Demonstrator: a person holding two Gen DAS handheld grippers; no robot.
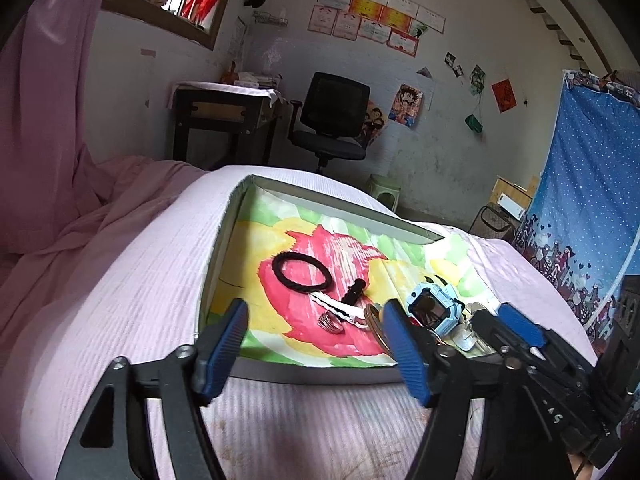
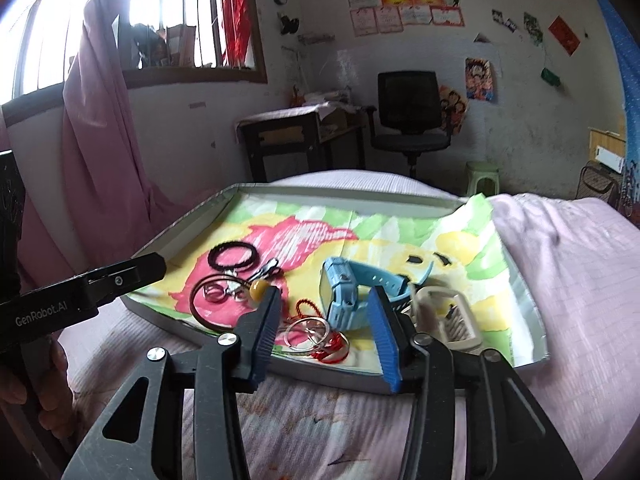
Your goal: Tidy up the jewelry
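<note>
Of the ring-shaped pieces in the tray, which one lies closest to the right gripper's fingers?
The silver metal rings tangled with red cord, lying just beyond the right gripper. The black hair tie and thin brown hoop lie farther left.

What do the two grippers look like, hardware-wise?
Both match: black angular linkage arms with triangular cutouts and silver pivot screws, tipped with ribbed blue pads. The left gripper, seen from the right wrist view, bears white "GenRobot.AI" lettering. The right gripper shows no cables.

Both wrist cameras look forward, low and close, across the shallow grey cardboard tray [image 1: 400, 227] [image 2: 168, 236]; both views share it and the far wall.
</note>
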